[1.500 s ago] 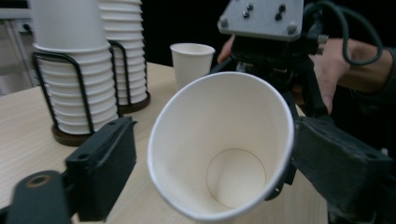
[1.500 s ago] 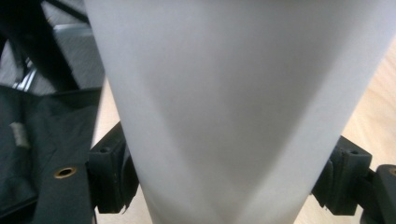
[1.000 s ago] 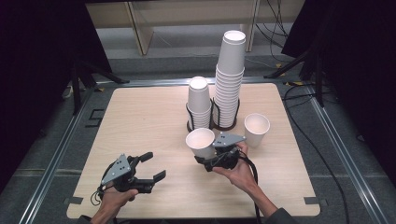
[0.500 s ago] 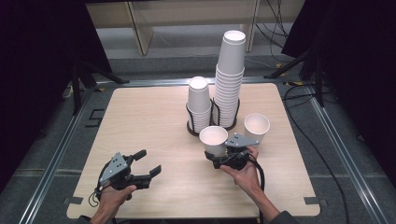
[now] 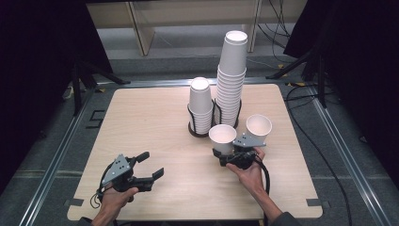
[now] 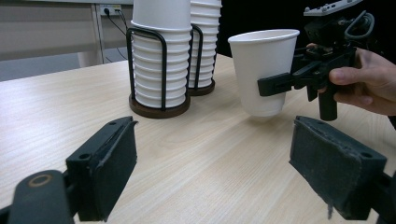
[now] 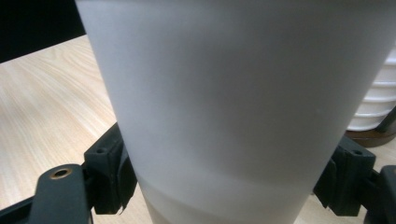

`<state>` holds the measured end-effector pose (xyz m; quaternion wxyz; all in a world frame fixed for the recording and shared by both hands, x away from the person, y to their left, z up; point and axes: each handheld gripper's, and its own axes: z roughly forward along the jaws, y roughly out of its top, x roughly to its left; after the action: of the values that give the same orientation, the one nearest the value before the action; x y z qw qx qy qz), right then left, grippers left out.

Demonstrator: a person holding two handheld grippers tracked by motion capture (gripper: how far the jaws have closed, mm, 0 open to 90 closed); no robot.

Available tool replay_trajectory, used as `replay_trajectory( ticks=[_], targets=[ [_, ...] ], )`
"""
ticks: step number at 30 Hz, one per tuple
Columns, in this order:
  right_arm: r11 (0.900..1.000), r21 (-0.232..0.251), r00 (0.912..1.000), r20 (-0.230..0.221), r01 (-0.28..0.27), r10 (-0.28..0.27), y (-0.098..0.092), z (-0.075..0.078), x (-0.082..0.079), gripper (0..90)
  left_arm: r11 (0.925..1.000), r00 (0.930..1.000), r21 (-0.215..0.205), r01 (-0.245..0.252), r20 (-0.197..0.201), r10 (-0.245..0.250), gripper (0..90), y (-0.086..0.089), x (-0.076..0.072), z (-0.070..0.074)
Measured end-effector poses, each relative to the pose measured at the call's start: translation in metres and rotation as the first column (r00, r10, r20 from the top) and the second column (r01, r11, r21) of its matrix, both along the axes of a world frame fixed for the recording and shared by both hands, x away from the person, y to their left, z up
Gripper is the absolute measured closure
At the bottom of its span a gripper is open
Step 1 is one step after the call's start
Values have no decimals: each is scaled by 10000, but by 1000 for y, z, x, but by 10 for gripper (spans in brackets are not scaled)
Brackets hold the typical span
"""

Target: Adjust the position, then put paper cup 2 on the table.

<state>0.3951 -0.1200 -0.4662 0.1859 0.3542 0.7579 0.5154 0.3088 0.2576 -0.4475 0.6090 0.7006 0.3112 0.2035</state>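
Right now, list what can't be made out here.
1. Held cup: rim and base cut off by the right gripper view's edges.
2. Tall stack: top cut off in the left gripper view.
3. Loose cup: foot hidden behind the right gripper in the high view.

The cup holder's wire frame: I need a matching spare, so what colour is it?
Black wire frame on a dark brown base, clearest in the left gripper view.
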Motion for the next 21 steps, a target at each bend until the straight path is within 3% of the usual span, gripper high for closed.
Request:
replay_trajectory(
  ticks=[1, 3, 4, 6, 7, 8, 11, 13, 14, 21],
  targets=[
    [10000, 19, 10000, -10, 28, -28, 0, -1, 0, 211, 9997, 9999, 235, -74, -84, 76, 144, 1, -1, 1],
    [9996, 139, 9994, -268, 226, -222, 1, -1, -1, 211, 9998, 9999, 212, -68, -91, 70, 144, 1, -1, 1],
    [9999, 5, 9999, 103, 100, -100, 0, -3, 3, 211, 9996, 9999, 256, -76, -80, 78, 145, 1, -1, 1],
    [9999, 125, 9998, -176, 70, -68, 1, -4, 3, 211, 9999, 10000, 130, -37, -70, 38, 144, 0, 0, 0],
    [9999, 120, 9999, -96, 94, -93, 0, -5, 4, 210, 10000, 10000, 9, 25, -8, -25, 144, -1, 1, -1],
    [9999, 57, 9999, -34, 110, -110, 0, -6, 5, 211, 9995, 9999, 289, -97, -123, 101, 144, 0, 0, 1],
    [9998, 29, 9996, -222, 186, -186, 0, -6, 5, 210, 10000, 10000, 67, 17, -48, -16, 145, -1, 1, -1],
    [9996, -65, 9996, -81, 280, -280, -1, -7, 6, 210, 10000, 10000, 42, 8, -74, -7, 145, -1, 1, -1],
    [9995, -106, 9995, -95, 284, -285, -1, -8, 7, 210, 9996, 9999, 288, -68, -149, 72, 145, 0, 0, 0],
    [9995, 51, 9992, -277, 305, -303, 0, -10, 8, 208, 9994, 9997, 332, -74, -221, 81, 145, -1, 0, -1]
  ],
)
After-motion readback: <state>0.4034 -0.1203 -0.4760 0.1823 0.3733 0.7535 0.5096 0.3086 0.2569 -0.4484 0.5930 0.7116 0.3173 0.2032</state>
